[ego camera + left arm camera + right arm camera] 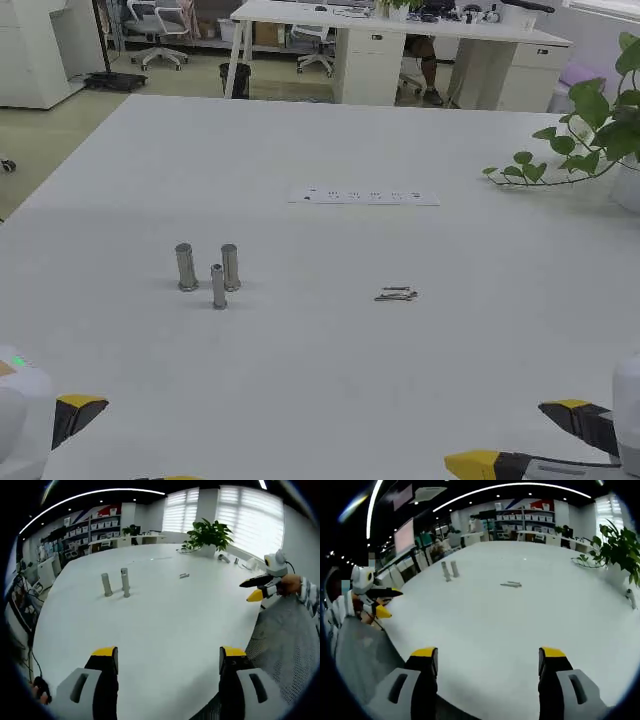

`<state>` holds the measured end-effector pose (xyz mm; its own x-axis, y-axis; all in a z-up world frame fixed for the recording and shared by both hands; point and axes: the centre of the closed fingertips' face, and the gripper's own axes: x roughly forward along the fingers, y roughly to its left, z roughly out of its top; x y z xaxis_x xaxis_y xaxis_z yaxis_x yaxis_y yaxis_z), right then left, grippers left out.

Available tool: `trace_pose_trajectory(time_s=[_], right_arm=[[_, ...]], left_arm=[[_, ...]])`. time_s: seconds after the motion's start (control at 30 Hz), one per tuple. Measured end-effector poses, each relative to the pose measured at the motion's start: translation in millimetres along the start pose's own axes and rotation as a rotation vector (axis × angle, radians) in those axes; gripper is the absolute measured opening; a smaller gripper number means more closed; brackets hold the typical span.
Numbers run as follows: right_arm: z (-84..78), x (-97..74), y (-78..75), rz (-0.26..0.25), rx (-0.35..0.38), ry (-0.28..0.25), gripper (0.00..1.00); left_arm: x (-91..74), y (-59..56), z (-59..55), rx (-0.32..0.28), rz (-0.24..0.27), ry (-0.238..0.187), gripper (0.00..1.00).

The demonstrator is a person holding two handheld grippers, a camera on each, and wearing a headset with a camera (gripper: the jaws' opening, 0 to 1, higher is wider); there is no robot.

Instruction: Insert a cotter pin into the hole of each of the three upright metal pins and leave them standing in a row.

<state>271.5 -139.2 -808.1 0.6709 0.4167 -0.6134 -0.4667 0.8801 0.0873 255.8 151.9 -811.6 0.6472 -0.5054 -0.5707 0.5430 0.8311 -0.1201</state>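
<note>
Well, left claw (pixel 168 652): mine, jaws spread wide with nothing between them, held over the near edge of the table (pixel 320 390), low on the left in the head view.
Right claw (pixel 488 652): also spread wide and holding nothing, over the near edge on the right, well apart from my left one; a hand (pixel 290 584) grips it in the left gripper view.
Fingertips (pixel 80 405): yellow caps on black jaws, none of them touching the tabletop as far as I can tell.
Metal pins (pixel 218 286): three, all upright on the white tabletop, left of centre and well ahead of both claws.
Their layout: a tight cluster more than a row, with two taller ones side by side at the back and a shorter one just in front, nearer the right-hand one.
Holes in the pins: too small for me to make out.
Cotter pins (pixel 397 294): a small bunch lying flat on the table, well to the right of the metal pins; I cannot count them.
Power strip (pixel 364 197): white, lying flat farther back, beyond both groups.
Plant (pixel 590 130): leafy, at the far right edge of the table, with one stem trailing over the surface.
</note>
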Motion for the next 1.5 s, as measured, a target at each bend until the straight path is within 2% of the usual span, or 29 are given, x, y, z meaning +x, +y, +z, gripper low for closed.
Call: trace_pose_trajectory(time_s=[0.2,0.3,0.53,0.6,0.73,1.07,1.5], right_arm=[[6.8,-0.1,1.7,0.005,-0.004,-0.037,0.91],[14.9,-0.4,0.7,-0.013,-0.012,-0.080,0.99],[21.9,-1.6,1.7,-0.019,-0.006,-0.117,1.00],[22.7,-1.7,1.5,-0.021,-0.008,-0.120,1.00],[26.0,-2.4,2.9,-0.018,0.000,-0.138,1.00],[30.7,-0.8,2.2,-0.021,0.004,-0.143,1.00],[35.1,0.0,-5.9,-0.037,0.038,-0.143,1.00]], left_arm=[[0.1,-0.3,4.8,0.002,-0.004,-0.038,0.99],[0.4,-0.9,4.8,-0.003,-0.008,-0.039,1.00],[2.3,0.8,-0.9,0.026,0.003,-0.003,0.97],[2.3,1.1,-0.9,0.019,0.002,-0.004,0.94],[2.8,3.0,1.4,0.016,0.002,-0.013,0.95],[4.3,9.5,9.3,-0.007,-0.006,-0.033,0.99],[7.1,20.3,12.0,-0.002,0.001,-0.020,0.99]])
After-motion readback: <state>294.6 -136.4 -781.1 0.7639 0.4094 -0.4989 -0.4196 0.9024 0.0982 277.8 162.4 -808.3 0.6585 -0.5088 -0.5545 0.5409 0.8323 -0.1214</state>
